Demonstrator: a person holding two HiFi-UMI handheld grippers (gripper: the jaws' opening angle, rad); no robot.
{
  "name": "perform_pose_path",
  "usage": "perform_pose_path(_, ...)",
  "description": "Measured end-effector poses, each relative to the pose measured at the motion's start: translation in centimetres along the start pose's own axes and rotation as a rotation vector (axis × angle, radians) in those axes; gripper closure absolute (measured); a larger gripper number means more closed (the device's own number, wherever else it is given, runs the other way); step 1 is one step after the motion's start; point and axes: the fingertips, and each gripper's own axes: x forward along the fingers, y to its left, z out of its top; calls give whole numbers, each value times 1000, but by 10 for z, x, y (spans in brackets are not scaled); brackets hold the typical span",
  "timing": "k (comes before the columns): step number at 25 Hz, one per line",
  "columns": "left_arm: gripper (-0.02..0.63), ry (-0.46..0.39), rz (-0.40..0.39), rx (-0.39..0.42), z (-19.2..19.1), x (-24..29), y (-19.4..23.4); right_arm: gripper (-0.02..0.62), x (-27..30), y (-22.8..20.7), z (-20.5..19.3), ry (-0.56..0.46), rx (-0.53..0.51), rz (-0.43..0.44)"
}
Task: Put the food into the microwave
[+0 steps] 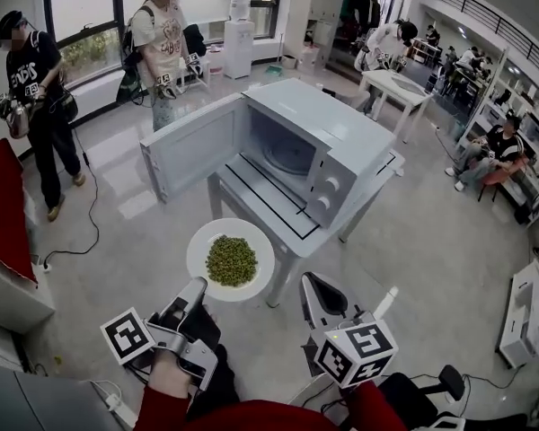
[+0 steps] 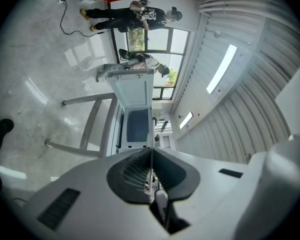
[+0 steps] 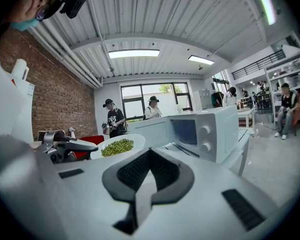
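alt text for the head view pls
The left gripper holds a white plate of green peas by its rim, before a white microwave with its door open on a small table. The right gripper hangs beside the plate, off it.

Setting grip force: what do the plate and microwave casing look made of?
plate: white, smooth, faint sheen; glazed ceramic or melamine, can't tell which.
microwave casing: flat pale grey-white panels with crisp edges, satin finish; probably painted sheet metal.
knobs: likely moulded plastic.
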Motion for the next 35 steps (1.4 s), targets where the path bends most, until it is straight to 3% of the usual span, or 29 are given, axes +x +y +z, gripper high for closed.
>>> perform_pose_path(6, 584, 68, 23, -18, 49, 41, 13, 581, 62, -3, 11, 34, 2, -66)
perform_pose_path(15, 584, 176, 17, -38, 68, 87, 18, 581, 92, -26, 17, 50, 20, -190)
perform_pose_path(24, 584, 225, 29, -24, 69, 133, 21, 581, 103, -49, 9, 108, 19, -256)
perform_pose_path(35, 584, 241, 49, -10, 65, 186, 46, 581, 134, -78, 0, 145, 41, -271)
